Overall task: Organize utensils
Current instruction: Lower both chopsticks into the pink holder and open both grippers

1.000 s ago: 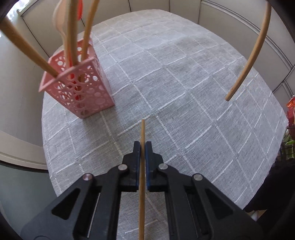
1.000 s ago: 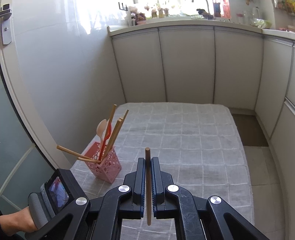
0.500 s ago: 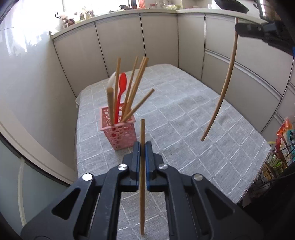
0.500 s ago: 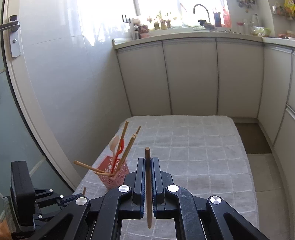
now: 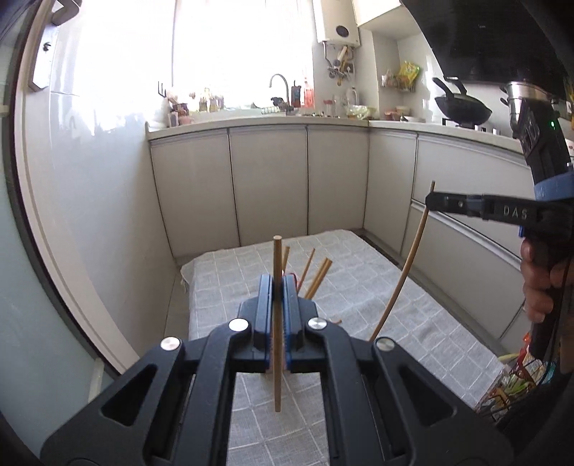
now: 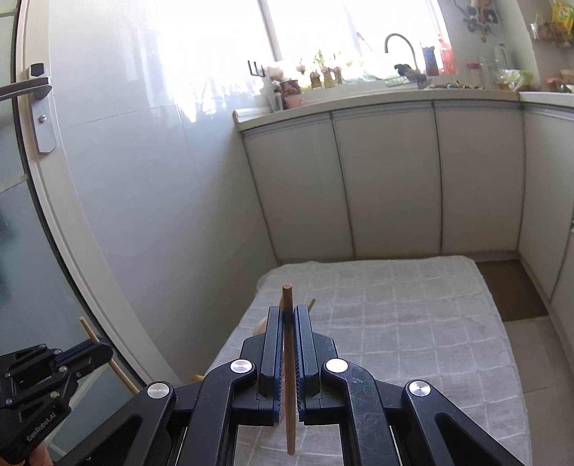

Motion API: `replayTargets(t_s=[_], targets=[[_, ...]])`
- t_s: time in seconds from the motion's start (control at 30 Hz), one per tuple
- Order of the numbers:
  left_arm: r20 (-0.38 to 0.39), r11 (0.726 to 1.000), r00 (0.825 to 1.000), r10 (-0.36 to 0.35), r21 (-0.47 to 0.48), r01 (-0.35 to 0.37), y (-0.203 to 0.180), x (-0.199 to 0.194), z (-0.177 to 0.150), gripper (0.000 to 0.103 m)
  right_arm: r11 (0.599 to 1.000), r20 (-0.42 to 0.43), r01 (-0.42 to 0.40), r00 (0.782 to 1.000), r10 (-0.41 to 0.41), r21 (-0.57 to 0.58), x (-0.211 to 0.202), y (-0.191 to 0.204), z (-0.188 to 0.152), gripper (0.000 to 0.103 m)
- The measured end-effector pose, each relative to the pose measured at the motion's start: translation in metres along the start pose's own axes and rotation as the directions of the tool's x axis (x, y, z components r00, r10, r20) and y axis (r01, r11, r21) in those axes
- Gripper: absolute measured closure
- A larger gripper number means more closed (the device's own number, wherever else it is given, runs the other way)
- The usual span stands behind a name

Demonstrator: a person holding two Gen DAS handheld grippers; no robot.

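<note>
In front of me I see a table with a grey checked cloth [image 5: 376,286]. Behind it stand pale cabinet doors [image 5: 269,186] under a counter with a curved tap [image 5: 280,84]. A black wok [image 5: 462,109] and a steel pot [image 5: 527,98] sit at the right. A white water heater [image 5: 337,21] hangs high. At the left I see a door handle [image 6: 25,88].
</note>
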State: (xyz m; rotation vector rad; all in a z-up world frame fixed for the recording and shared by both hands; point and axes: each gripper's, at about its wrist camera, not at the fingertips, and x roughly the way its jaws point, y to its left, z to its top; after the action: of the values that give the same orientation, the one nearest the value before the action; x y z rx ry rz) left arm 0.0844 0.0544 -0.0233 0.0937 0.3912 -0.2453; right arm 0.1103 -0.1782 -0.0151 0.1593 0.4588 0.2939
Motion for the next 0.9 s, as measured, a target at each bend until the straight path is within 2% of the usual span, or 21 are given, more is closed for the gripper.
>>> replayTargets(t_s=[0.17,0.37,0.47,0.6,0.67,0.8,0.9], targets=[[0.055,0.998,0.998,0.033,-0.046,-0.030,0.017,0.016,0.025,0.097,1.000,0.027,-0.010,1.000,0.009,0.004,0.011,0.009,0.023,0.099],[0.081,0.997,0.996,0.039,-0.076,-0.033,0.023,0.040,0.040,0.097,0.999,0.077,-0.038,0.996,0.037,0.009,0.027,0.019,0.048,0.099],[0.092,0.996,0.995,0.027,-0.085,-0.019,0.023,0.052,0.037,0.097,0.998,0.092,-0.065,0.994,0.064,0.013,0.040,0.022,0.054,0.099],[0.086,0.998,0.995,0.042,-0.040,-0.039,0.018,0.074,0.028,0.097,0.996,0.087,-0.091,0.992,0.088,0.024,0.065,0.022,0.054,0.098],[0.087,0.999,0.996,0.007,-0.041,-0.004,0.019,0.085,0.022,0.097,0.993,0.087,-0.114,0.990,0.111,0.035,0.078,0.020,0.050,0.098],[0.052,0.999,0.998,-0.018,-0.043,0.020,0.018,0.106,0.010,0.097,0.987,0.076,-0.154,0.986,0.150,0.053,0.105,0.017,0.040,0.098],[0.026,1.000,1.000,0.002,-0.004,-0.002,0.015,0.114,0.006,0.097,0.985,0.050,-0.159,0.986,0.156,0.065,0.126,0.016,0.031,0.098]])
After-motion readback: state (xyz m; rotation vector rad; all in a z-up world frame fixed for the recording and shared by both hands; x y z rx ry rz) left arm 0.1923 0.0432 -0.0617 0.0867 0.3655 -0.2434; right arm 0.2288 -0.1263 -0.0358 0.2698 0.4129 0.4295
